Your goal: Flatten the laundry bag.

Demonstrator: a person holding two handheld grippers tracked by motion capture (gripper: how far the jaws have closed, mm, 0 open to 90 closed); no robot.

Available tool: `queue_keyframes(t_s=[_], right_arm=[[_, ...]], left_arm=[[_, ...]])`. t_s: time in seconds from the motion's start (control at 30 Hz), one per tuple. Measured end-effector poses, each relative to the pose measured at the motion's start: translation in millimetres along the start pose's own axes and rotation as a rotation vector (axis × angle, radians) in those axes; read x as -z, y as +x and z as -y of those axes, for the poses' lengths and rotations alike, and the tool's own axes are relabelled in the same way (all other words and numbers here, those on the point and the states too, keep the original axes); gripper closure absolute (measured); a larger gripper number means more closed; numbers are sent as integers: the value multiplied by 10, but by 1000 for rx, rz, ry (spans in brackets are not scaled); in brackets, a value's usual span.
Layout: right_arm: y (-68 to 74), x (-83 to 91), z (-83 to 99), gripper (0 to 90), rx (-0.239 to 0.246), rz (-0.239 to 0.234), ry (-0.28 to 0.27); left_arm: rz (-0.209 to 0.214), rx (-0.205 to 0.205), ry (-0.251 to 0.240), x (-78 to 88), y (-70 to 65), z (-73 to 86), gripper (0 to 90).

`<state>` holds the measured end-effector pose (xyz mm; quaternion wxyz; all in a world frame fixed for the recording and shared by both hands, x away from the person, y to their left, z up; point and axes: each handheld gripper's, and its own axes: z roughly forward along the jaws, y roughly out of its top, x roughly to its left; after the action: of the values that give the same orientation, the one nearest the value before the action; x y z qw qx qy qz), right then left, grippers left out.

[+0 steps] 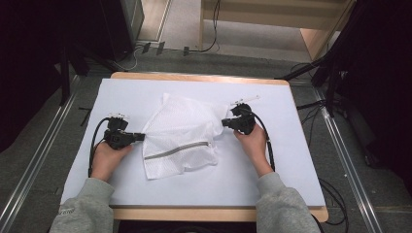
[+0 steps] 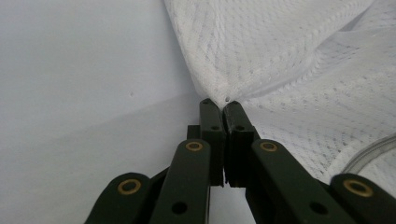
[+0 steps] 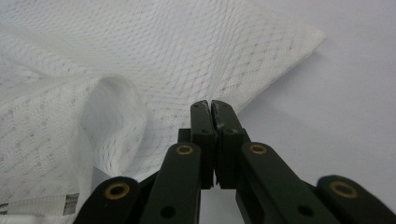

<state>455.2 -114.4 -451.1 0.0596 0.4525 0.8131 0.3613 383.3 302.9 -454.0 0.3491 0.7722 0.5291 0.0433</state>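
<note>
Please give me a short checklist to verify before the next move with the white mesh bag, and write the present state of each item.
1. Left hand-held gripper is shut on an edge of the white mesh bag: ok, the jaws are closed with the mesh pinched at their tips.
2. Right hand-held gripper is shut on the bag's other side: ok by the high view, though how much mesh it holds cannot tell.
3. Bag lies flat: not ok, it is creased and folded between the grippers.
4. Zipper closed: cannot tell.
5. Bag lies fully on the white table cover: ok.
6. Something inside the bag: cannot tell.
</note>
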Motion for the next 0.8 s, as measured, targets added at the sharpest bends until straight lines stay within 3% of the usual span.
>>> queue_keyframes(t_s=[0.1,0.17,0.27,0.57,0.8], right_arm=[[13,-14,2,881,5,-6,3],[22,-3,-2,798,14,-12,-11],[38,51,-9,752,13,-24,-21],[269,306,142,700,78,-58,-37],[394,459,308,690,102,-102,-59]], left_arm=[[18,8,6,20,3,4,867],[32,7,0,46,-6,5,817],[42,-1,-20,117,-33,12,758],[51,-17,-44,327,-137,55,558],[63,-27,-46,347,-198,46,492]])
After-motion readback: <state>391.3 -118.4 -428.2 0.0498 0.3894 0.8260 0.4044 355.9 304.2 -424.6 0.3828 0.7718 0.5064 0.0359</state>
